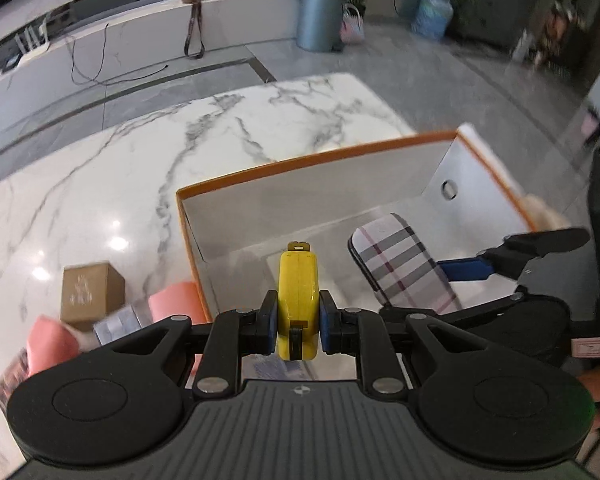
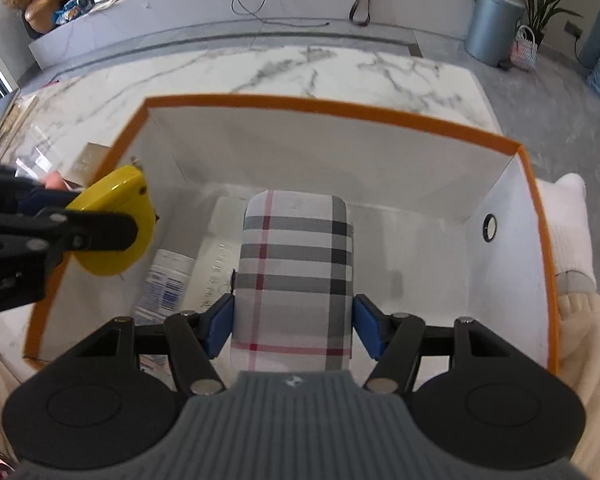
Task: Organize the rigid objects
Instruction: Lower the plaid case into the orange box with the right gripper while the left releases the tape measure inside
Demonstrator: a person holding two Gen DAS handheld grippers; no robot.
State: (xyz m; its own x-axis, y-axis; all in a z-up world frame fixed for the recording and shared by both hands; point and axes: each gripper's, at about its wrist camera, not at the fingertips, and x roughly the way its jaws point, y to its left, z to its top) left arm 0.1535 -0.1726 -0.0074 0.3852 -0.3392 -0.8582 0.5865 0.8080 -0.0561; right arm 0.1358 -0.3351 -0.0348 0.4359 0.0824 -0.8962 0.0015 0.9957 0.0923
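Observation:
An orange-rimmed white box (image 1: 316,158) (image 2: 332,106) stands on the marble table. My left gripper (image 1: 297,320) is shut on a yellow tape measure (image 1: 298,300) and holds it over the box's left part; it also shows in the right wrist view (image 2: 112,220). My right gripper (image 2: 293,320) is shut on a plaid case (image 2: 296,272) and holds it over the middle of the box; the case also shows in the left wrist view (image 1: 404,264). A white bottle with a blue label (image 2: 168,280) lies on the box floor.
Left of the box on the marble table (image 1: 140,168) sit a small brown carton (image 1: 90,290), pink rolls (image 1: 174,306) and a small silvery packet (image 1: 118,324). A white sock (image 2: 568,220) lies at the box's right side. A grey bin (image 2: 494,24) stands on the floor beyond.

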